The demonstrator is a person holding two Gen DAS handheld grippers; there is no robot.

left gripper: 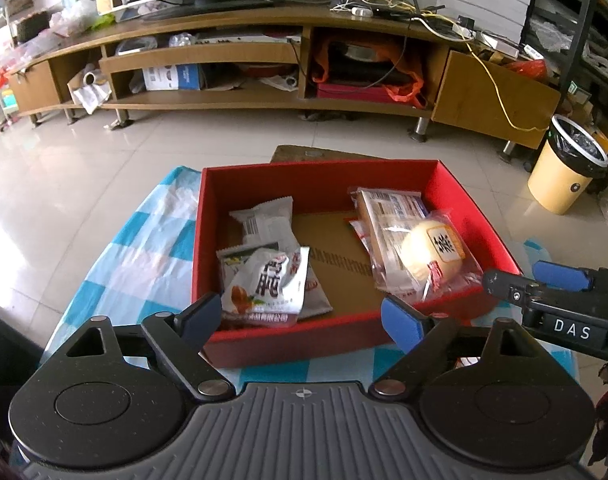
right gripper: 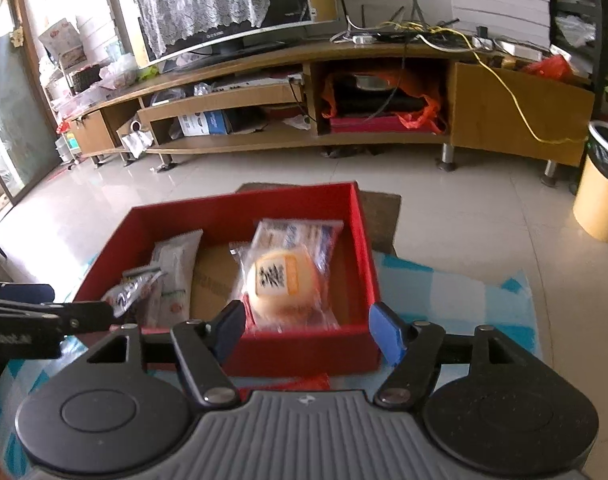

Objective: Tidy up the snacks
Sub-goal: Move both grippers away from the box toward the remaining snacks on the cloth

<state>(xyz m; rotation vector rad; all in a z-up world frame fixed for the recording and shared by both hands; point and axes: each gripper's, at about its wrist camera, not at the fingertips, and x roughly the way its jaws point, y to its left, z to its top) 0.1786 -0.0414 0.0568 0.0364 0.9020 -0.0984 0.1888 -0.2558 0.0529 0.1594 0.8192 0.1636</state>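
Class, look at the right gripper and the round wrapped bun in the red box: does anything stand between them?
Only the box's near wall. The right gripper stands open just outside it, and the round wrapped bun lies right behind that wall, on the flat packets. From above nothing visible covers the bun.

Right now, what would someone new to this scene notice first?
The red box on the blue checked cloth, straight ahead, holding wrapped snacks. A round bun in clear wrap lies on flat packets at its right side, with white packets piled at its left. Both grippers, left and right, hang open at its near edge, empty.
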